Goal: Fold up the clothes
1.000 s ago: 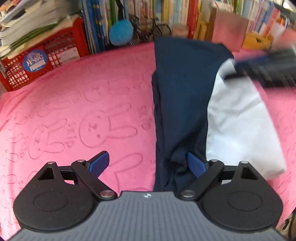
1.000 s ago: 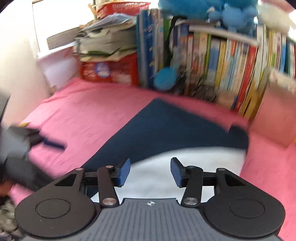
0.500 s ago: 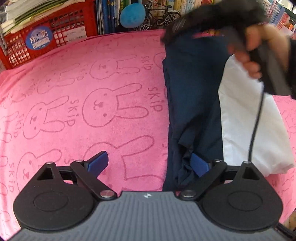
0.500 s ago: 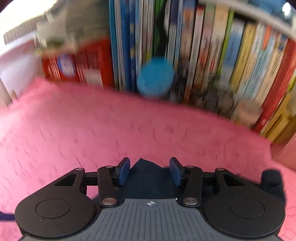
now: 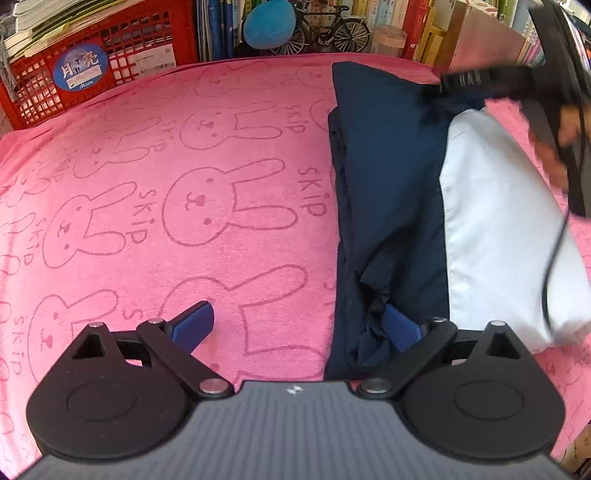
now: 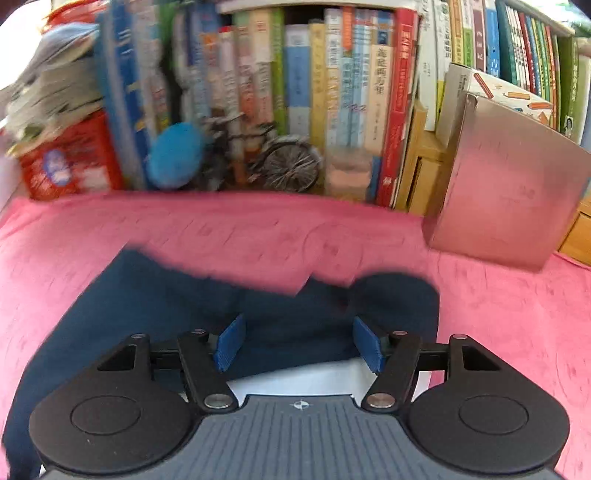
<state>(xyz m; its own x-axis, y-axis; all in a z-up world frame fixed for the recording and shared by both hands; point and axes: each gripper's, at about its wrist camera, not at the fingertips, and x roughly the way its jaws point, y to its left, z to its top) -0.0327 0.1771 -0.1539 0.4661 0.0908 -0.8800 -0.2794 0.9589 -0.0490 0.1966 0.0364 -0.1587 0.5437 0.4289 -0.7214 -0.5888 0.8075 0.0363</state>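
Your navy-and-white garment (image 5: pixel 399 192) lies on a pink cloth (image 5: pixel 166 184) printed with outlined rabbits and "SKIP"; a red crate (image 5: pixel 110 62) sits at ten o'clock.

A pink terry towel printed with rabbit outlines and the word SKIP (image 5: pixel 177 155) covers the flat surface. On its right half lies a folded navy-and-white garment (image 5: pixel 391 192), navy on the left, white on the right. At the far edge, a red plastic mesh crate (image 5: pixel 110 70) stands far left, with a small model bicycle (image 5: pixel 328 31) to its right.
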